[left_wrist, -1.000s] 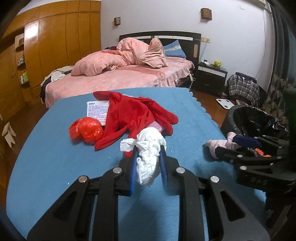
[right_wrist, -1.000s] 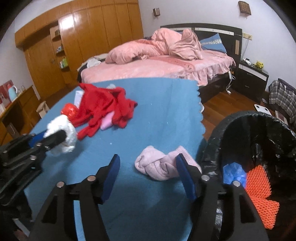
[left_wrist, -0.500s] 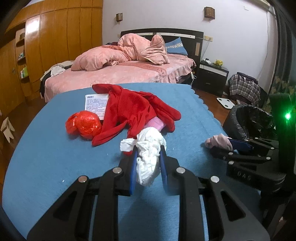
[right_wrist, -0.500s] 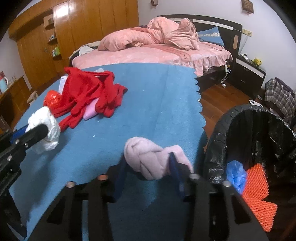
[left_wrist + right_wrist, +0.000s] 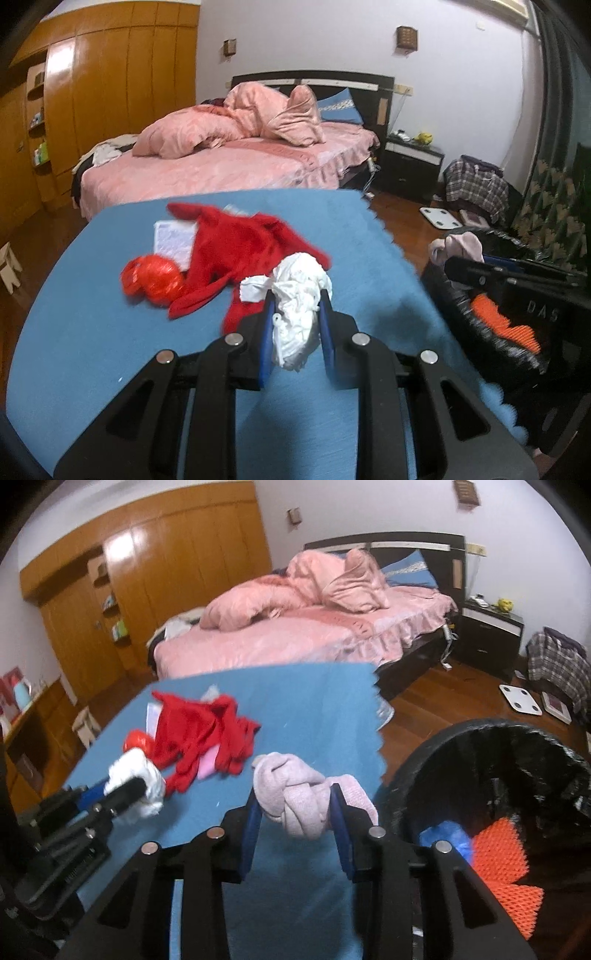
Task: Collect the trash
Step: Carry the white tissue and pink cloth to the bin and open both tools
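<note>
From the left wrist view, the left tool (image 5: 294,314) is clamped on a crumpled white wad (image 5: 297,295), held above the blue surface (image 5: 92,332) just in front of the red garment (image 5: 236,251) and the red plastic ball (image 5: 153,278). The wad bulges loosely above and below the pads, so a jolt on the way to the black-lined bin (image 5: 476,325) at the right could shed a loose piece. The right tool sits between this one and the bin, so the two could knock together if both head there at once

From the right wrist view, the right tool (image 5: 295,814) grips a knotted pale pink cloth (image 5: 295,794) just beside the bin (image 5: 517,760), which already holds blue and orange scraps. One lobe of the cloth hangs outside the right pad; released short of the rim, it could catch there or fall to the floor
</note>
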Demonstrator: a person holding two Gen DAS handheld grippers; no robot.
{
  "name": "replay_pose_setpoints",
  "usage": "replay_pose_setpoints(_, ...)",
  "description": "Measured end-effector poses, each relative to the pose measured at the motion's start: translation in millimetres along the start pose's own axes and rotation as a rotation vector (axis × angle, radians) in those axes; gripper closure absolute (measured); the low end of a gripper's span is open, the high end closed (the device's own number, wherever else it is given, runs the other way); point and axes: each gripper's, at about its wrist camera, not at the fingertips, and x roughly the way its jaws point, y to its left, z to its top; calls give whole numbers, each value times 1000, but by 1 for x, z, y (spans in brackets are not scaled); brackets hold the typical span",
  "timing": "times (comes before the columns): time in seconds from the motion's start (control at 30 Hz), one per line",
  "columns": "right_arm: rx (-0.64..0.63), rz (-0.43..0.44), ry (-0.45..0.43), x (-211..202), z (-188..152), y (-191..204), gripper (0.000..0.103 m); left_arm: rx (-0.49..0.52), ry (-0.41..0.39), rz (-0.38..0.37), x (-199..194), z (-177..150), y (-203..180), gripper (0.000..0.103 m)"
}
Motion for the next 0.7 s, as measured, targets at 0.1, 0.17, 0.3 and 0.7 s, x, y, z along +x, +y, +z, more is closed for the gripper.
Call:
replay_pose_setpoints(0.1, 22, -24, -39, -20, 8, -17, 67, 11, -26, -41, -4, 12, -18, 82)
replay_pose_setpoints(0.17, 36, -45, -61, -33, 12, -30, 67, 21, -42, -72, -6, 20, -31, 82)
replay_pose_setpoints(0.3, 53, -100, -94, -56, 17, -59, 67, 43, -64, -144, -5, 34, -61, 82)
replay_pose_setpoints(0.7, 193, -270, -130, -93, 10, -157, 65, 137, -62, -370, 10, 55, -167, 81)
